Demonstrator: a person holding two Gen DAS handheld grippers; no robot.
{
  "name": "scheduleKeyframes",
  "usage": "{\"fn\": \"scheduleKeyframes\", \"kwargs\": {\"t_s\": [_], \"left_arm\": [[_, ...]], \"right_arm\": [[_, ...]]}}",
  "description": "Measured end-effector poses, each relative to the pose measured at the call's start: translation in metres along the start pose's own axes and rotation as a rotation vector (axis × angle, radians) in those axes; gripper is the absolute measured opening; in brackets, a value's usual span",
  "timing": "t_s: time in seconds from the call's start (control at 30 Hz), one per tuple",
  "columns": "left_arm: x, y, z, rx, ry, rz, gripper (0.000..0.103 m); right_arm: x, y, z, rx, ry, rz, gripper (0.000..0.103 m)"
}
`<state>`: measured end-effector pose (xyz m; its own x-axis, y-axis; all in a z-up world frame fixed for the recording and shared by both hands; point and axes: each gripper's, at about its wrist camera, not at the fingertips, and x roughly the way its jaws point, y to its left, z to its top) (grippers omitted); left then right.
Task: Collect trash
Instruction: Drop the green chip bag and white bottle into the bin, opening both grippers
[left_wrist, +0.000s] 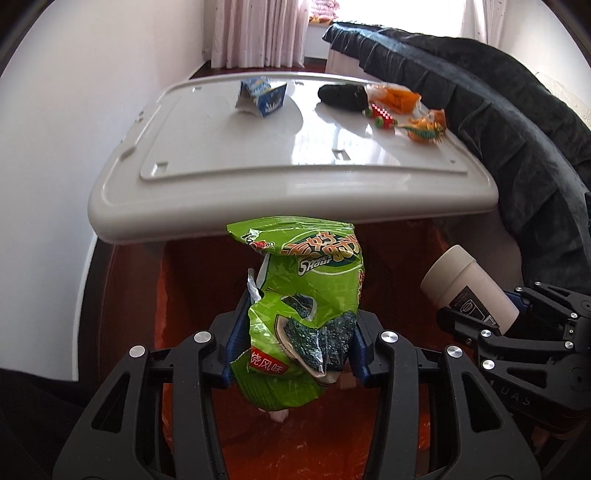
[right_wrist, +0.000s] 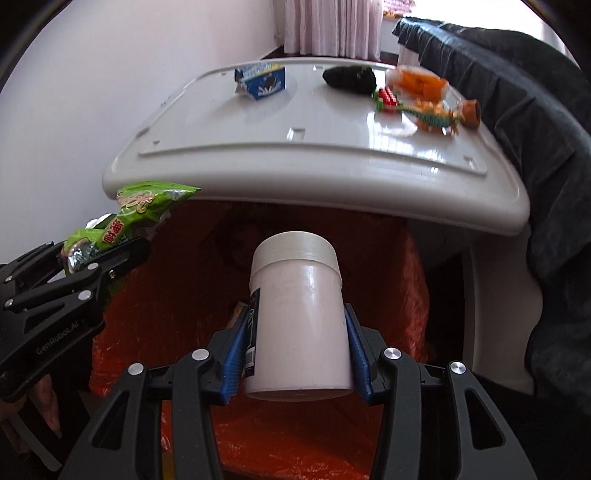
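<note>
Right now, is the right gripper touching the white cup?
Touching. The right wrist view shows the right gripper with both blue pads pressed against the sides of the white cup, holding it above the orange bag.

Both wrist cameras look forward and slightly down along their own fingers, close over an orange-lined bin (left_wrist: 184, 295) (right_wrist: 406, 277). Each faces the white table (left_wrist: 295, 184) (right_wrist: 332, 177) beyond and catches the other gripper at its edge.
</note>
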<state>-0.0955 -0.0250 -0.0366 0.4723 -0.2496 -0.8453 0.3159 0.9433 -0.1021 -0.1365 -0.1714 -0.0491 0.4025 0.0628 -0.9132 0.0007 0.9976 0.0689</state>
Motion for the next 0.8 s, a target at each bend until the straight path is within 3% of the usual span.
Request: {"fn": "scheduleKeyframes", "kwargs": {"t_s": [0.07, 0.1, 0.17, 0.27, 0.53, 0.73, 0.8], "left_arm": [[0.003, 0.001, -0.005, -0.022, 0.026, -0.004, 0.048], [0.004, 0.002, -0.006, -0.034, 0.040, -0.008, 0.050], [0.005, 0.004, -0.009, -0.060, 0.053, -0.008, 0.061], [0.005, 0.009, -0.007, -0.097, 0.062, 0.004, 0.070], [0.005, 0.024, 0.005, -0.122, 0.039, 0.043, 0.074], [-0.003, 0.035, 0.050, -0.113, -0.058, 0.038, 0.074], [-0.002, 0.039, 0.074, -0.107, -0.094, 0.010, 0.080]], "right_arm": [[0.000, -0.001, -0.001, 0.007, 0.003, -0.016, 0.052], [-0.001, -0.002, -0.001, 0.014, -0.006, -0.029, 0.067], [-0.005, -0.005, -0.003, 0.035, -0.030, -0.049, 0.082], [-0.007, -0.013, -0.001, 0.067, -0.040, -0.045, 0.083], [-0.008, -0.027, 0.005, 0.102, -0.061, -0.052, 0.083], [-0.024, -0.042, 0.031, 0.093, -0.150, -0.102, 0.083], [-0.030, -0.048, 0.042, 0.098, -0.177, -0.105, 0.083]]}}
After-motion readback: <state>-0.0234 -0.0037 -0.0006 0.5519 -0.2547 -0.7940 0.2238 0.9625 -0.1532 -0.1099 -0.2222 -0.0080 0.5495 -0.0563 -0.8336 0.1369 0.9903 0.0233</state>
